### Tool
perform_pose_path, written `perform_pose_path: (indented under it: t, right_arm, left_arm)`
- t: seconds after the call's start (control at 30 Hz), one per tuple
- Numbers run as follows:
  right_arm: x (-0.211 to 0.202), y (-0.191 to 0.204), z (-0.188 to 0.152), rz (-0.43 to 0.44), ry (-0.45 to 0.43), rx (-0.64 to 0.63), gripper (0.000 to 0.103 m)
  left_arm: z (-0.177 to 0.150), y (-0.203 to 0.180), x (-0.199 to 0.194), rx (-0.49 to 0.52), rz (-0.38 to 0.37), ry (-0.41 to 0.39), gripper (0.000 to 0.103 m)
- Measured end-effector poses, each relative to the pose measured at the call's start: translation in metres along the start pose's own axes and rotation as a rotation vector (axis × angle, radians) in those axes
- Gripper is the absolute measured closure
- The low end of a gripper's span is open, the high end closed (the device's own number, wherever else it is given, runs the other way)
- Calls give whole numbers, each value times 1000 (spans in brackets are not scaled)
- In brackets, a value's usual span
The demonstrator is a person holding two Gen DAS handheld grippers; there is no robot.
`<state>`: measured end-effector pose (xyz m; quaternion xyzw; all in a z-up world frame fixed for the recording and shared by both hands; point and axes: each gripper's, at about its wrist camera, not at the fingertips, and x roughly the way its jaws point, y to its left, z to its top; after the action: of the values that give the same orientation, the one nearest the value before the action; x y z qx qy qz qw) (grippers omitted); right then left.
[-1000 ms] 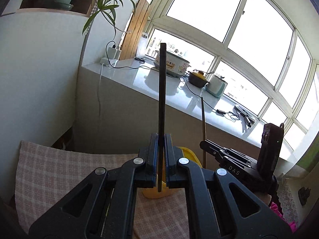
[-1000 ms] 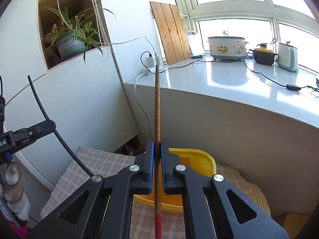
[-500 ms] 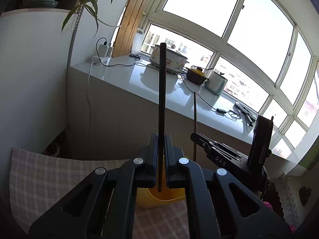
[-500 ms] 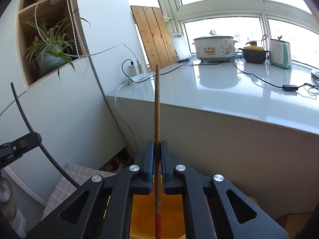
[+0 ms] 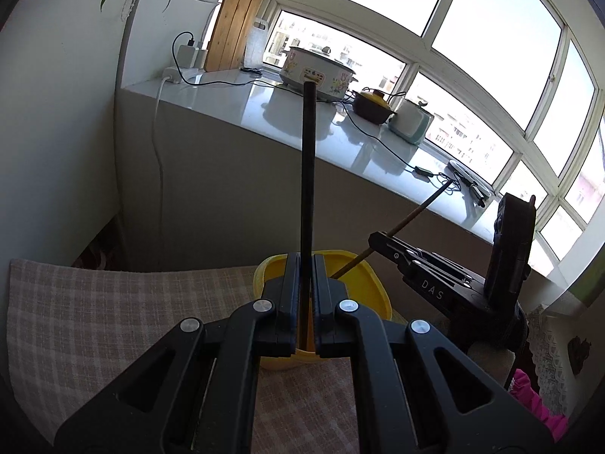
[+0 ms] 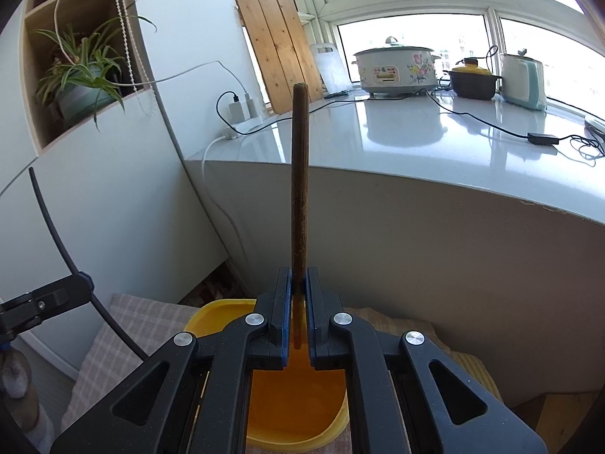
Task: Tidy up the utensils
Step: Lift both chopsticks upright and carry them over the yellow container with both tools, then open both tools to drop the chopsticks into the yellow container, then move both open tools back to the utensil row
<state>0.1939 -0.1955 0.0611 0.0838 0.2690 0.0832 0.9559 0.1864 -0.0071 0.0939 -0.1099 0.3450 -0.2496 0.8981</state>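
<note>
My left gripper is shut on a black chopstick that stands upright between its pads, just before the yellow container on the checked cloth. My right gripper is shut on a brown wooden chopstick, upright, directly over the open yellow container. In the left wrist view the right gripper holds the brown chopstick tilted, its lower end inside the container. The left gripper's tip and black chopstick show at the right wrist view's left edge.
A checked cloth covers the table. Behind it stands a grey counter with a rice cooker, a dark pot, a kettle and cables. A plant sits in a wall niche.
Both grippers have moved forward to the yellow container. The right gripper now stands over it, with the brown chopstick tilted and its lower end in the container.
</note>
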Motion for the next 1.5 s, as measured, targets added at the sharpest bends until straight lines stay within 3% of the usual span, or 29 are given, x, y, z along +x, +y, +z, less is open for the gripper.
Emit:
perform_pose_path:
  t: [0.27,0.4,0.43,0.5,0.57,0.77,0.93,1.23,1.3,1.5]
  right_arm:
    - [-12,2,-14,-16,17,-15,98]
    - [-17,6,-18,-21,18,-24,95]
    - [-18,6,-19,-24,17,-22,92]
    - [-24,5,-20,-32,3,-13,60]
    - [-32,3,-21,-40,-26,-5,54]
    - [-58,5,-26,-37,-67,-1,54]
    - [-85,11,-33,-26,-108,-17,54]
    - [-121,32,-73,23,-92,-75,51]
    - [-120,41,-88,8,-59,-120,33]
    - [-87,65,-132,21,120,-182,31]
  left_arm:
    - [-13,-6,6,20,-4,43,99]
    - [-17,-4,-8,21,-1,23,77]
    - [-18,-2,-13,23,3,16,77]
    - [-19,1,-24,24,5,2,77]
    - [-22,4,-36,28,11,-17,77]
    - [-35,23,-73,18,59,-67,77]
    - [-55,49,-92,-18,113,-63,77]
    - [-108,90,-75,-59,183,103,77]
    - [-122,96,-64,-67,186,154,77]
    - [-157,104,-30,-105,161,293,77]
